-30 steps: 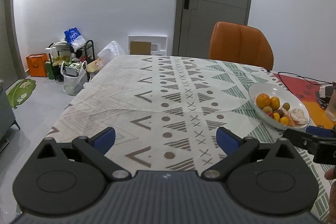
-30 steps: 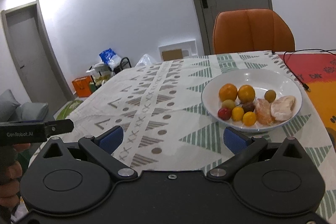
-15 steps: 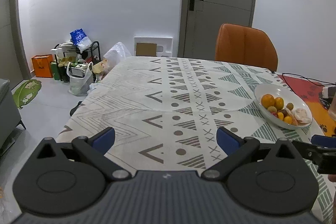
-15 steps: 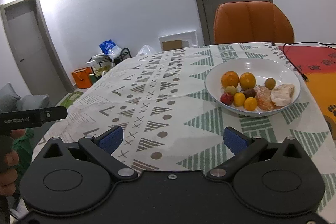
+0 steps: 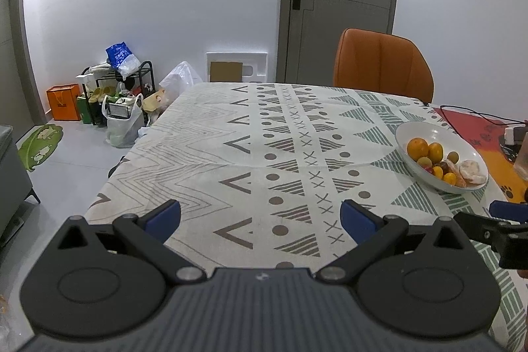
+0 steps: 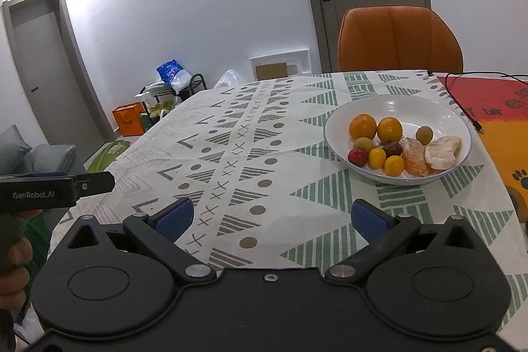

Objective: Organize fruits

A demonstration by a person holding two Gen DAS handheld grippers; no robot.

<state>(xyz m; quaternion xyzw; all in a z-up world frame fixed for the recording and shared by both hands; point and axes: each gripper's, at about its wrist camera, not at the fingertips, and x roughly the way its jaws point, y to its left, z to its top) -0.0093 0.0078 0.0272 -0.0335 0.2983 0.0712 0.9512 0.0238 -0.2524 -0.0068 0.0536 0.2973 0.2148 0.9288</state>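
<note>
A white bowl [image 6: 439,109] [image 5: 425,132] sits on the patterned tablecloth at the right. In it lie two oranges [image 6: 363,126], peeled orange segments [image 6: 442,152], several small yellow fruits [image 6: 394,165], a red one [image 6: 357,156] and a green one [image 6: 424,134]. My right gripper [image 6: 270,216] is open and empty, held near the table's front edge, short of the bowl. My left gripper [image 5: 260,216] is open and empty too, over the cloth well to the left of the bowl.
An orange chair [image 5: 382,65] stands at the table's far side. A red-orange mat [image 6: 495,108] with a black cable [image 6: 462,101] lies right of the bowl. Bags and a rack [image 5: 115,91] clutter the floor at the left. A hand [image 6: 13,256] holds the left gripper.
Both grippers have drawn back from the bowl toward the table's front edge, staying open. The fruits have not moved.
</note>
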